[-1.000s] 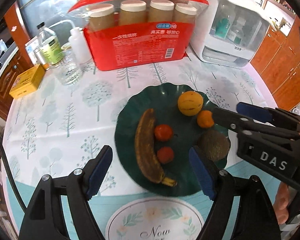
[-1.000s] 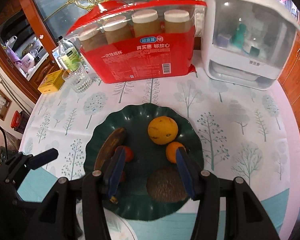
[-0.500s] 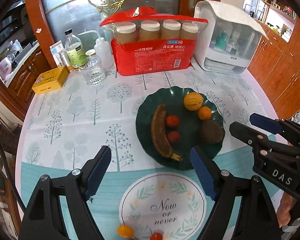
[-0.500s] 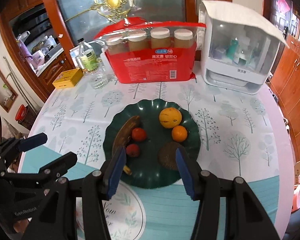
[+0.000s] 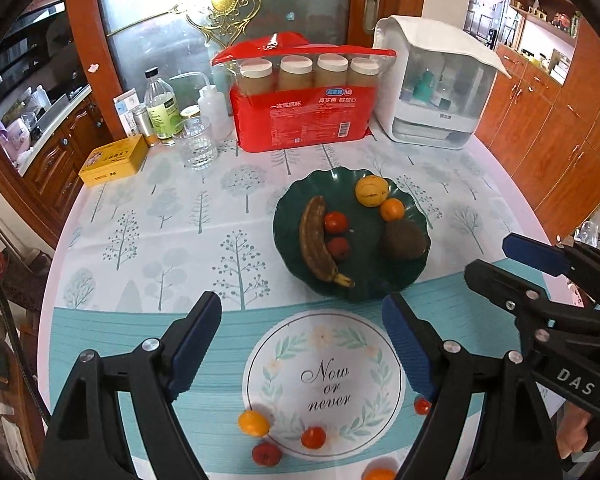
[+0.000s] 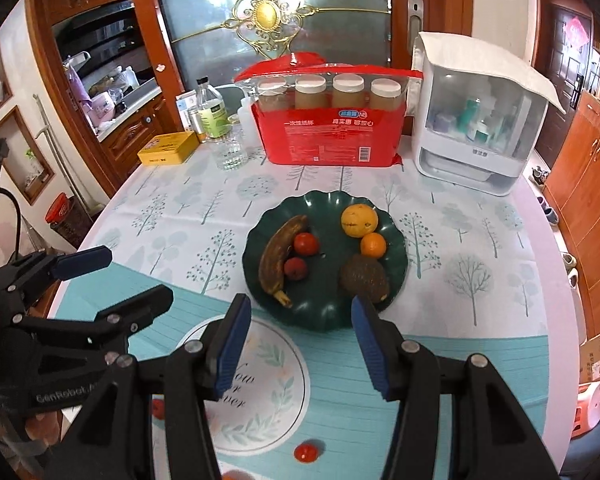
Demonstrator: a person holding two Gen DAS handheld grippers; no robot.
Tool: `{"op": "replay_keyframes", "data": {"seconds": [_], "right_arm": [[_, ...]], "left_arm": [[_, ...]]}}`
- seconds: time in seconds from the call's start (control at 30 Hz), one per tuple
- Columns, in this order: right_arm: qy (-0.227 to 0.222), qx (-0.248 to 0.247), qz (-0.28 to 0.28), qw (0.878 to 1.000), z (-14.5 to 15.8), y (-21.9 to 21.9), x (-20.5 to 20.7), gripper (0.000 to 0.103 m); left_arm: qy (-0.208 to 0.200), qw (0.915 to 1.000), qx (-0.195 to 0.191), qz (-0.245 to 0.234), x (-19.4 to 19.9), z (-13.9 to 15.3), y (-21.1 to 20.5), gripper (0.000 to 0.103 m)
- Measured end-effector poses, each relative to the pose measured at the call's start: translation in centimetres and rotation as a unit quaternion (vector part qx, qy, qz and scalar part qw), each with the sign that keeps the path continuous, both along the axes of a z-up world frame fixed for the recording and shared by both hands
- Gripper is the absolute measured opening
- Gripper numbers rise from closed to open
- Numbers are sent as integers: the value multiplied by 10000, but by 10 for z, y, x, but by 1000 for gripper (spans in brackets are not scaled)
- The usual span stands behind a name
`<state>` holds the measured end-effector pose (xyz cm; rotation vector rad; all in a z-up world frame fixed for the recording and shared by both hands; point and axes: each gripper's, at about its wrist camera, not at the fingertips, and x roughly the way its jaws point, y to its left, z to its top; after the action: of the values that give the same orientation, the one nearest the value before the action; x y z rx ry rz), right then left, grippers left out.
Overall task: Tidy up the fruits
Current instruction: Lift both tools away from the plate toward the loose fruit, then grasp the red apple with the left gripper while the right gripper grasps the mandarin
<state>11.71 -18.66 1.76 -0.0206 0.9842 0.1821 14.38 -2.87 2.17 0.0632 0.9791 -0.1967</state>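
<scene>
A dark green plate [image 5: 288, 216] [image 6: 396, 236] in mid-table holds a brown banana [image 5: 315, 240], two small red fruits [image 5: 335, 222], a yellow fruit [image 5: 371, 191], a small orange [image 5: 392, 209] and a brown kiwi [image 5: 404, 238]. Loose fruits lie near the table's front edge: a small orange [image 5: 253, 423], red ones [image 5: 313, 437] [image 5: 266, 454] [image 6: 305, 451]. My left gripper [image 5: 300, 344] is open and empty, above the front of the table. My right gripper [image 6: 298, 344] is open and empty, just before the plate.
At the back stand a red pack of cups [image 5: 300, 112], a white dispenser box [image 5: 436, 96], a glass [image 5: 198, 146], bottles [image 5: 160, 108] and a yellow tin [image 5: 114, 159]. A round "Now or never" print [image 5: 324, 384] marks the tablecloth's front.
Both grippers have pulled back and up from the plate toward the table's front edge. The loose fruits near the edge have come into view. Both stay open.
</scene>
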Motion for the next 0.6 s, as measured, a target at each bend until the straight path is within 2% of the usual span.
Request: {"op": "replay_keyframes", "data": {"seconds": [0.37, 0.6], "right_arm": [[-122, 88, 452, 9989, 3, 16, -66, 54], [48, -107, 841, 9964, -31, 32, -110, 54]], "left_arm": [[-257, 9996, -135, 74, -49, 14, 29, 82], [-217, 9995, -106, 207, -84, -11, 47, 82]]}}
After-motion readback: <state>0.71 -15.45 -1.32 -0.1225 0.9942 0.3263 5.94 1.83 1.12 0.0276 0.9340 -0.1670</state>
